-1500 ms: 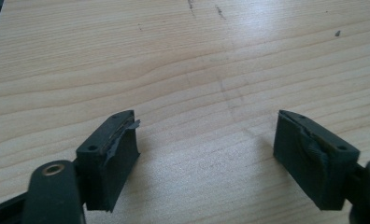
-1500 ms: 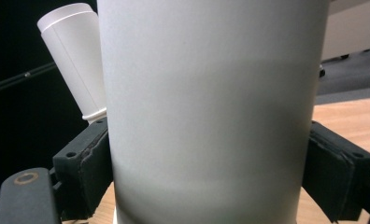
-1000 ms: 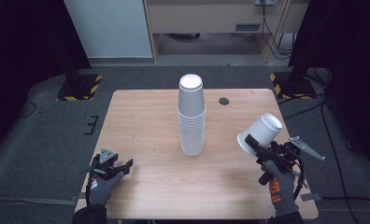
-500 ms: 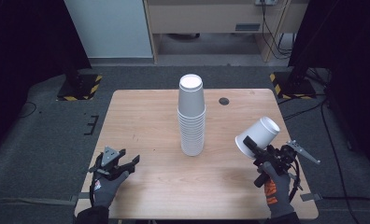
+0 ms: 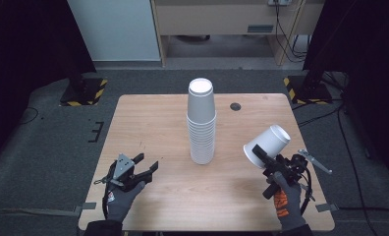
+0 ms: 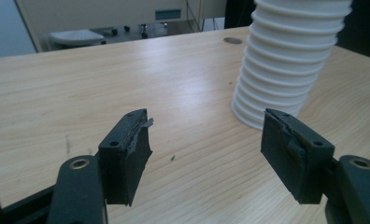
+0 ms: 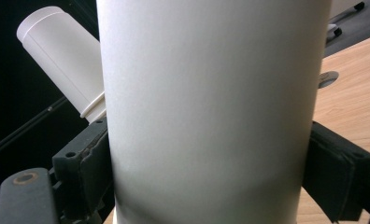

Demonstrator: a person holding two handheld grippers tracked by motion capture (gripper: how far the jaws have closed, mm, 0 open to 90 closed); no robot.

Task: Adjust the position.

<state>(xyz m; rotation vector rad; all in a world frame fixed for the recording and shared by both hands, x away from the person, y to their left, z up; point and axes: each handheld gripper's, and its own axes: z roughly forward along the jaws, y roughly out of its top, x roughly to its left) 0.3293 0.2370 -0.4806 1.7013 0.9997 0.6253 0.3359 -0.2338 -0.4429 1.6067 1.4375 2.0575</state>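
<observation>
Now, right jaws: your right gripper (image 5: 262, 156) is clamped on a single white cup (image 5: 267, 146); in the right gripper view both pads press the cup's wall (image 7: 211, 107), one on each side.
Cup attitude: tilted, base up and away from you, mouth toward the gripper, clear of the table (image 5: 173, 196).
Left jaws: your left gripper (image 5: 149, 167) stands fairly wide with nothing between the pads (image 6: 127, 154); bare wood shows through the gap.
Left aim: it points toward the foot of the stack (image 6: 290, 60), still apart from it.
Stack: a tall column of nested cups, upside down, near the table's middle (image 5: 201, 123), between your two hands.
Other items: a small dark hole (image 5: 236, 106) in the tabletop beyond the stack.
Step in hand: by my reading, you hold one cup off the stack and have yet to place it.
Next move: likely either set the held cup down mouth-first on open wood, or bring the left jaws to the stack's lower rims to steady it. Level the cup before you lower it, and keep the squeeze light so the thin wall does not buckle.
</observation>
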